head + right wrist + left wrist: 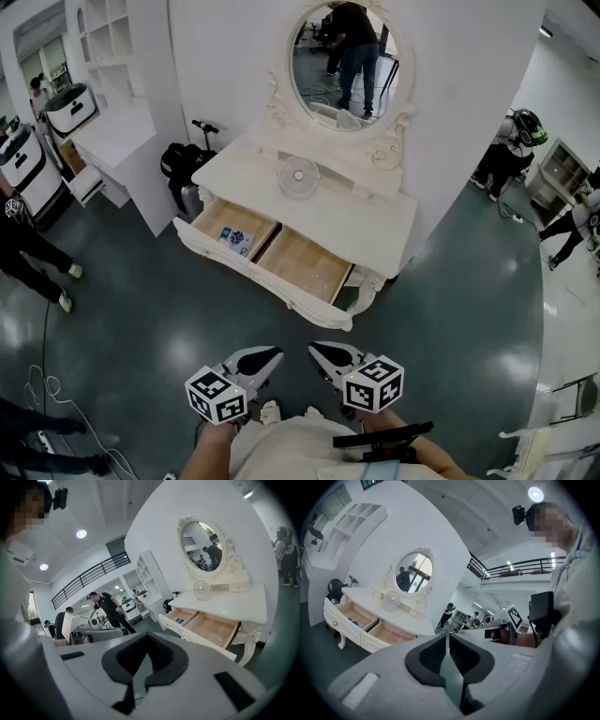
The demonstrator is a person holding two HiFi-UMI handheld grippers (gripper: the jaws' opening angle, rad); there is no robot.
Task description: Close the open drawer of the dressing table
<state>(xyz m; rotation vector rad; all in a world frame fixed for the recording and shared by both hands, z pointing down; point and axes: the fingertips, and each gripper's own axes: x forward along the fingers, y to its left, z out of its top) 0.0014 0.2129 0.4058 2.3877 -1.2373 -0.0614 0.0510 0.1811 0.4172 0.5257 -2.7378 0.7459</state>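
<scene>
Ahead of me, against the white wall, stands the dressing table with its oval mirror and a small fan on the tabletop. The drawer is pulled well out toward me. It reads as one wide drawer with a divider down the middle. A small blue-and-white item lies in the left compartment, and the right compartment looks bare.

The left claw and the right claw are held low, close to my body and well apart from the drawer front. On both claws the jaws are together with nothing between them. This suits the step, since closing calls for a push and not a grip.

Procedure, as I judge it:

1. Approach the drawer front squarely. The table sits at an angle to me, so I should line up with the front panel before making contact.
2. Keep both claws closed and place their tips flat on the front panel, one on either side of the divider. Even pressure on both halves should keep the wide drawer from skewing and binding.
3. Push slowly and level, along the line of travel.
4. Keep the tips on the face of the panel, not over its top edge, so that nothing is caught under the tabletop as the gap closes.
5. Stop when the front sits flush with the carved frame.
</scene>
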